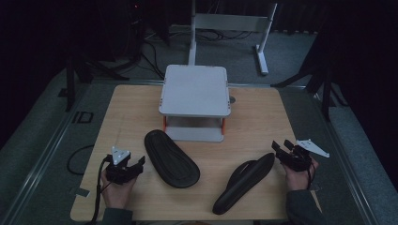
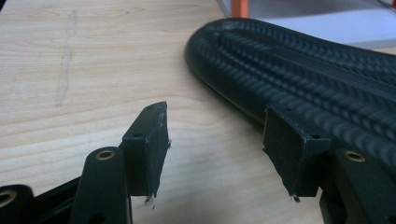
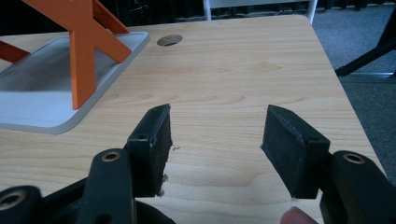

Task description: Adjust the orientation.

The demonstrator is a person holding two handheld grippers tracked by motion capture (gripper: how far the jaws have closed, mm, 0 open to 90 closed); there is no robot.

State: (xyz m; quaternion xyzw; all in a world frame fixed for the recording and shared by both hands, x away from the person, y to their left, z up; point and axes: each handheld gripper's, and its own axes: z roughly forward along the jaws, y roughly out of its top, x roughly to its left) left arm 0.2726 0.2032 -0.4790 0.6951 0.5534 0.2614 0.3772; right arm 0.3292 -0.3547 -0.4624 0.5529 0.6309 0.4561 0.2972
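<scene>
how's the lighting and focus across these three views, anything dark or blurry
High view: dim and underexposed, the two black sandals barely separate from shadow. Left gripper view: bright, the sandal tread sharp, near jaws soft. Right gripper view: evenly lit, the wooden table crisp, jaw bases slightly blurred.

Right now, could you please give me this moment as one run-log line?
left gripper: open, beside left slipper, not touching | right gripper: open, empty, near right slipper | grey stand: nothing on top
</scene>
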